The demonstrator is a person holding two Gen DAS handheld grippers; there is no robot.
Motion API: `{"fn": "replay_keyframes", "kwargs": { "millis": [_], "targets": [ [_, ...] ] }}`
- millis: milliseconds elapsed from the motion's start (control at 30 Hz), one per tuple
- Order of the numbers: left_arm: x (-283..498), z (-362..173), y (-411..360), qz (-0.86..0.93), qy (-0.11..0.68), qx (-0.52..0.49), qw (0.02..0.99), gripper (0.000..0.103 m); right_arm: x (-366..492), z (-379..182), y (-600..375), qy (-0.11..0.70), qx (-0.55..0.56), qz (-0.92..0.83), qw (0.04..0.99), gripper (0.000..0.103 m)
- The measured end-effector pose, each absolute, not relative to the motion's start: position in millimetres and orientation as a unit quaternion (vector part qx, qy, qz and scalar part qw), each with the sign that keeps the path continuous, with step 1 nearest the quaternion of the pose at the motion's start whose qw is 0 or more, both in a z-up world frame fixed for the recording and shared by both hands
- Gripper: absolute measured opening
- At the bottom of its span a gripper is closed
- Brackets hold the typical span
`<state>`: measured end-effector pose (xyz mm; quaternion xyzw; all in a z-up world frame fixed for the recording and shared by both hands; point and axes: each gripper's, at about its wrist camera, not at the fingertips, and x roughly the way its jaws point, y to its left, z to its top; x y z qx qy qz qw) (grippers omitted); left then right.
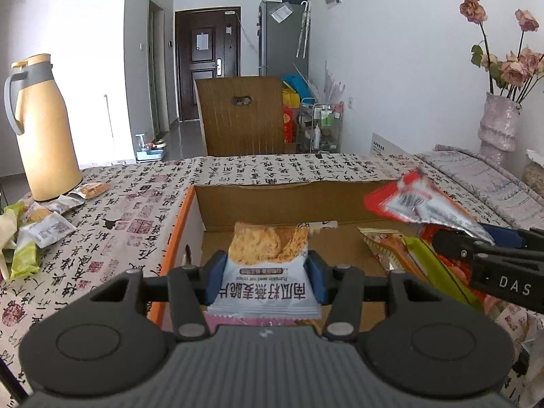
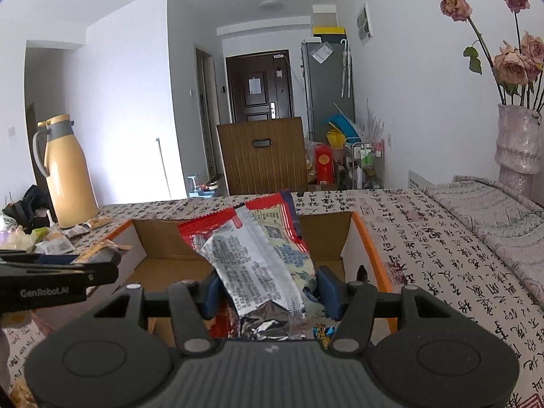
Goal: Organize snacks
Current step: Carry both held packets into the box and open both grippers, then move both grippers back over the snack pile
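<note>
A table (image 1: 258, 170) under a cream cloth printed with black calligraphy and red seal stamps carries an open cardboard box (image 1: 272, 200) with orange edges, the landmark here. Behind the box stand a slatted brown chair back (image 1: 241, 115), a dark entrance door (image 1: 207, 64) and a grey fridge (image 1: 282, 37) against white walls. Left of the box stands a smooth yellow thermos jug (image 1: 44, 129) with loose snack packets (image 1: 51, 217) around its foot; right of it, a ribbed pale vase (image 2: 516, 142) with dried pink roses. The left tongs (image 1: 265, 272) sit over the box's near edge, their blue pads against the sides of a white oat crisp packet (image 1: 268, 261); whether they grip it I cannot tell. The right tongs (image 2: 268, 292) hold a crinkly red and silver foil snack bag (image 2: 251, 255) above the box. Green and orange wrappers (image 1: 418, 258) lie inside the box, at its right.
</note>
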<state>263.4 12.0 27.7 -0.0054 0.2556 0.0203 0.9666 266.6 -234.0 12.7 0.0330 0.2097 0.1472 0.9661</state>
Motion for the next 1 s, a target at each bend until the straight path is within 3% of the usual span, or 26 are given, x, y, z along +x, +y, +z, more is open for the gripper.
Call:
{"fn": "replay_keyframes", "kwargs": {
  "millis": [33,100,167,200,267,1000],
  "targets": [
    [262.0,28.3,12.9,0.024,0.254,-0.008,0.967,0.069,265.8,13.2,-234.6,0.209,0.034,0.146,0.966,0.057],
    [258.5,30.8,15.2,0.033,0.245,-0.013,0.969,0.078,265.0,12.6,-237.8,0.209,0.039,0.140,0.967,0.069],
    [255.4,33.4,17.7,0.044,0.237,-0.021,0.970,0.097,265.3,11.5,-242.1,0.207,0.046,0.132,0.968,0.097],
    [254.1,35.0,19.0,0.054,0.230,-0.024,0.971,0.103,265.3,11.3,-244.4,0.207,0.050,0.128,0.969,0.099],
    [253.1,37.8,21.3,0.061,0.224,-0.028,0.972,0.103,265.1,11.7,-247.7,0.206,0.058,0.125,0.969,0.103],
    [237.6,62.2,20.5,0.068,0.220,-0.029,0.973,0.103,239.4,42.1,-253.1,0.185,0.051,0.126,0.973,0.103]
  ]
}}
